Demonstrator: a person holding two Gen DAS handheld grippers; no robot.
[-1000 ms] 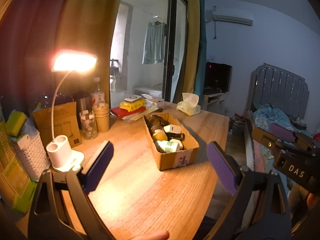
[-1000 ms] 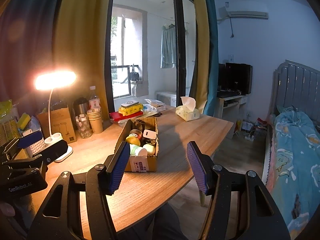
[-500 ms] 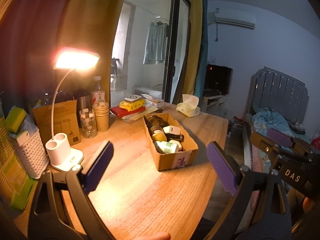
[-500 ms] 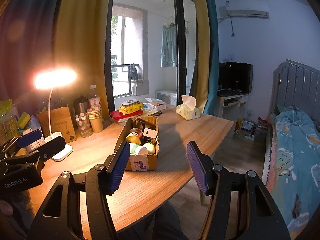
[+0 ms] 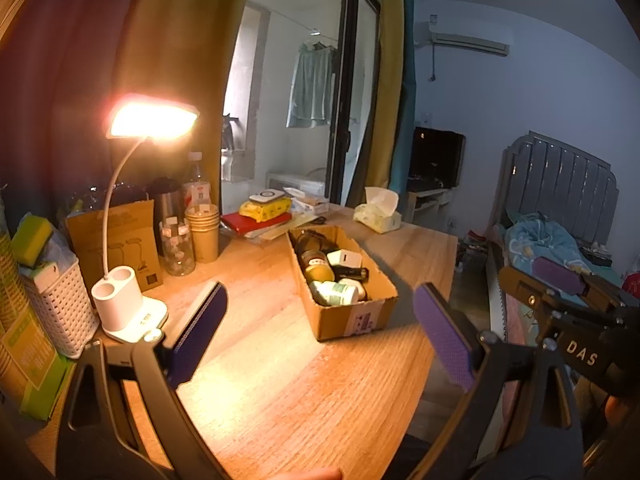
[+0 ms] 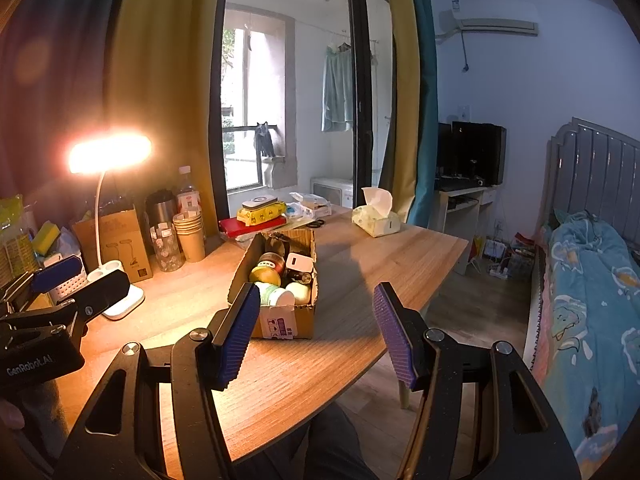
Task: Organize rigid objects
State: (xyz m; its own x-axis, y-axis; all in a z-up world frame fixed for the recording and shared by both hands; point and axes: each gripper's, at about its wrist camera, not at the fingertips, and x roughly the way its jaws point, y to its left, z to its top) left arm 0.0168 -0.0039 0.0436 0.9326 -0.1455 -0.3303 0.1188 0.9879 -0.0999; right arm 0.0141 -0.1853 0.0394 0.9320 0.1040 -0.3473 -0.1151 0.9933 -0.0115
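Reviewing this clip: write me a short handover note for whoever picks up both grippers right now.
Left gripper: open, empty, held above the near part of the wooden desk.
Right gripper: open, empty, aimed at the cardboard box.
Things: the box sits mid-desk, crowded with jars, a white charger block and other small items, all inside it. Lit desk lamp, paper cups and tissue box stand along the back and left.
Done: nothing visibly taken out or sorted yet.
Left: reach into the box and arrange its contents; probably start with the near jars.
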